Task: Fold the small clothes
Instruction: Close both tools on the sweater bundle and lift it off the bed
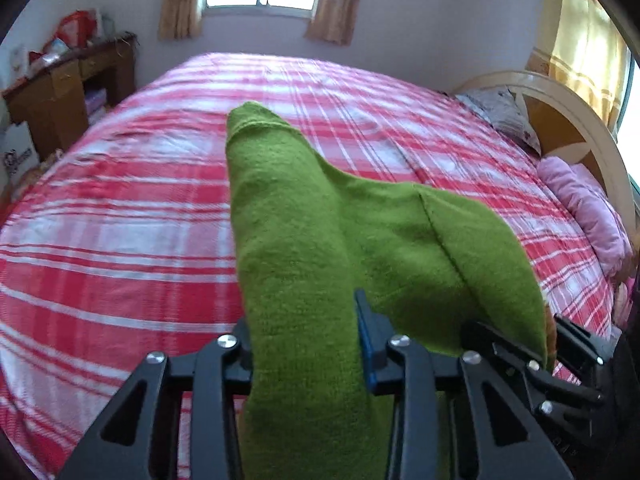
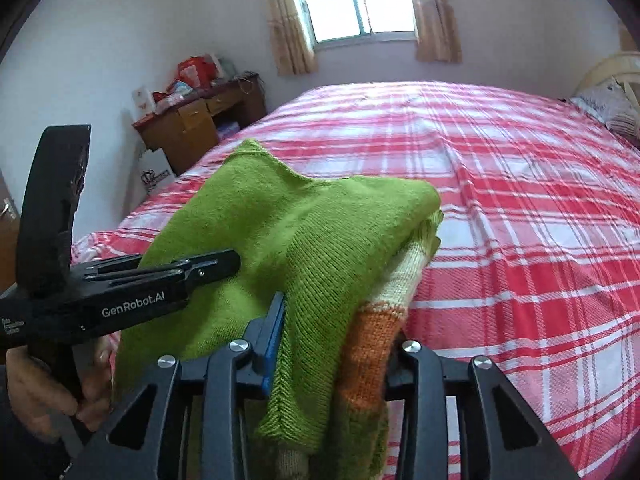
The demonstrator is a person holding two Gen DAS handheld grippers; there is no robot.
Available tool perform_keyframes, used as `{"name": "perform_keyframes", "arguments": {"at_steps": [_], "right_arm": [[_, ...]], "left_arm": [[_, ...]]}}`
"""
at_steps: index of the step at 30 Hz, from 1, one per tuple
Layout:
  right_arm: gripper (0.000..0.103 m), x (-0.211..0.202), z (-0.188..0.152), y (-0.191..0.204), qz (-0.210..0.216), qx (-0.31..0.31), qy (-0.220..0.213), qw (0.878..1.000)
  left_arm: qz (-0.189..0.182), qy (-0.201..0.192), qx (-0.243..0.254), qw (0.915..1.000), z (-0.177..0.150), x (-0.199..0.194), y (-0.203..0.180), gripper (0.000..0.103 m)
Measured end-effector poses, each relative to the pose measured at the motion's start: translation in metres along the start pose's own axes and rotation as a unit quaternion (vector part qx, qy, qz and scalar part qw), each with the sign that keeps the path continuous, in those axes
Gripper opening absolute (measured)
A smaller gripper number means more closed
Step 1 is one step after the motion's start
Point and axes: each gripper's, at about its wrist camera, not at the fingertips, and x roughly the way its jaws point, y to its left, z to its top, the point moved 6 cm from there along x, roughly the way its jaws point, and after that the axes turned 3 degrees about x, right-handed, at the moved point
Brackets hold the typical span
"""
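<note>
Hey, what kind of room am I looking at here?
A bedroom, most likely in a home. A large bed with a red and white plaid cover fills it, with pillows by a curved headboard, a cluttered wooden desk and a curtained window.

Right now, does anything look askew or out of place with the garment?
Nothing damaged. The green sweater hangs bunched between the left gripper and right gripper, off the bed, its orange-and-cream striped part showing underneath.

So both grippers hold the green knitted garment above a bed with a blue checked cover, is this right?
Not quite: the bed cover is red and white checked, not blue, as the right wrist view shows. The rest stands: the left gripper and right gripper both hold the green knitted garment above the bed.
</note>
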Motion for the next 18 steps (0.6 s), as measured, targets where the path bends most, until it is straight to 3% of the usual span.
{"name": "perform_keyframes", "arguments": {"at_steps": [6,18], "right_arm": [[0.037,-0.001,0.013,0.04,0.032,-0.007,-0.016,0.999],[0.037,0.022,0.023,0.151,0.099,-0.085,-0.008,0.991]], "left_arm": [[0.04,-0.023,-0.009,0.9989,0.003,-0.027,0.031,0.037],[0.099,-0.039,-0.095,0.9897,-0.019,-0.062,0.13,0.037]]}}
